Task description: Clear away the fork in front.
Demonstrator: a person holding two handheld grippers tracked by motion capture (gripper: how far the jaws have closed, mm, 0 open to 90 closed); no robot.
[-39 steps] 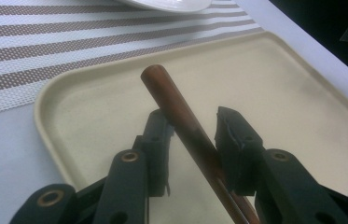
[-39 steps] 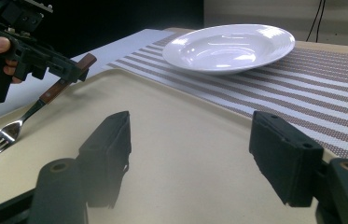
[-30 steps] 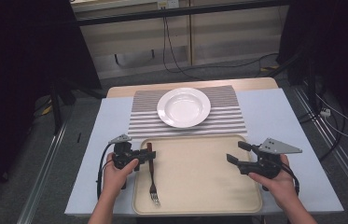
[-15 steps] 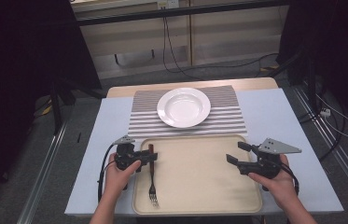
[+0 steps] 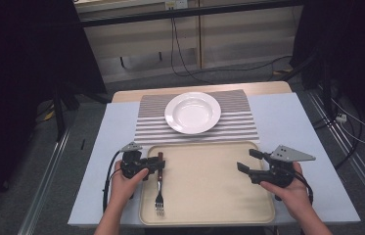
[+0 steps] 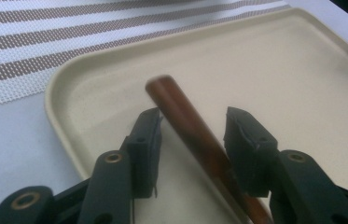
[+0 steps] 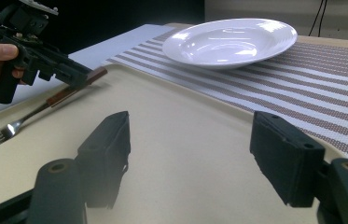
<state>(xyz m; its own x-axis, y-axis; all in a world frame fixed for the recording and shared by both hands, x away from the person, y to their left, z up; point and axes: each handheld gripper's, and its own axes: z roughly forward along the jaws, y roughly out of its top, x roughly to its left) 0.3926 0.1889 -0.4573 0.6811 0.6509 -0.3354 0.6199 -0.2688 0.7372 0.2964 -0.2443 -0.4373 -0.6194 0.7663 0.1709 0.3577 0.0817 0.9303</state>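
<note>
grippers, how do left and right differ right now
The left gripper has its jaws astride the fork handle, not yet closed on it; the right gripper has nothing between its jaws. The left sits at the tray's left edge, the right at its right side. Both are open, each held in a hand.

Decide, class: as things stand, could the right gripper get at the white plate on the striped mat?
Probably yes. The right gripper hangs open over the tray, and nothing stands between it and the plate on the mat beyond.
</note>
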